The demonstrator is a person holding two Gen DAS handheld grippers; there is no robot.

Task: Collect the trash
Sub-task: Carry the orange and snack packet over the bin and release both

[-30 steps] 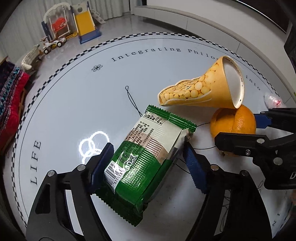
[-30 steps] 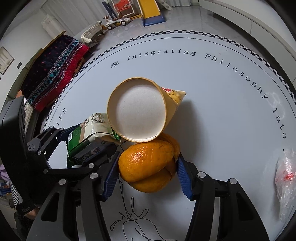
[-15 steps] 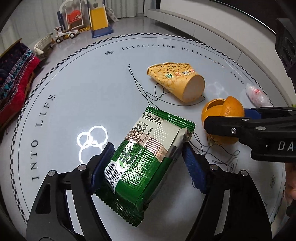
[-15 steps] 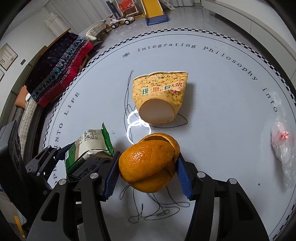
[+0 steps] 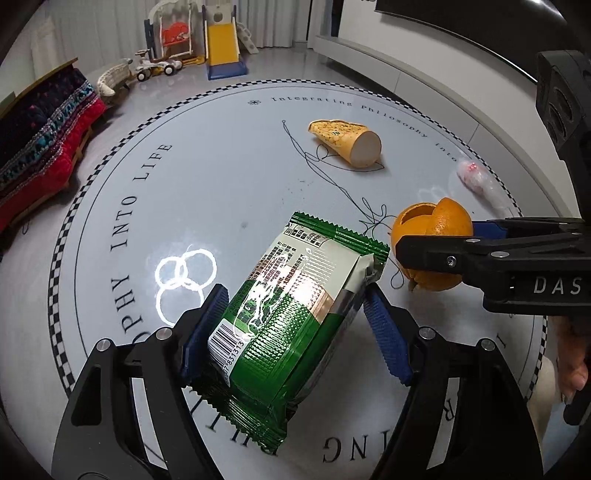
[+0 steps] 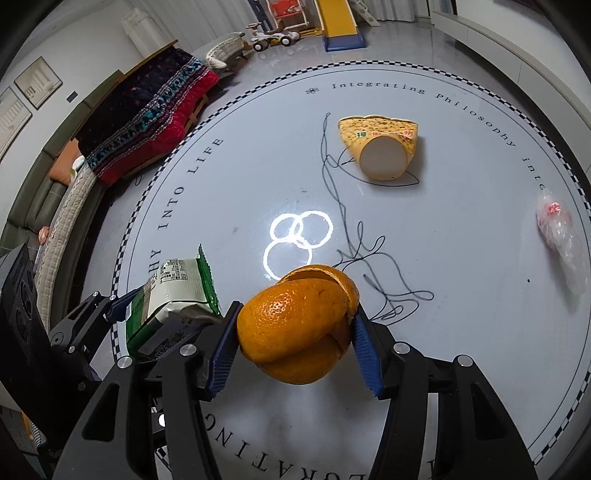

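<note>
Both loads are up and away: left claw [image 5: 295,328] clamps the green snack packet [image 5: 291,314], right claw [image 6: 295,343] grips the orange peel [image 6: 295,328], the yellow paper cup [image 6: 380,151] now far ahead, uncollected.

Setting: home living room, doubling as a children's play area. Evidence: small plastic slide with yellow chute and blue base [image 5: 221,55], red toddler swing in a white frame [image 5: 175,35], white ride-on toy car [image 5: 155,68] on pale glossy floor. Dark patterned quilt with red edge [image 6: 147,107] draped over a sofa; framed pictures [image 6: 37,77] on wall. Round white table with checkered rim and printed lettering [image 6: 229,184] in foreground.
</note>
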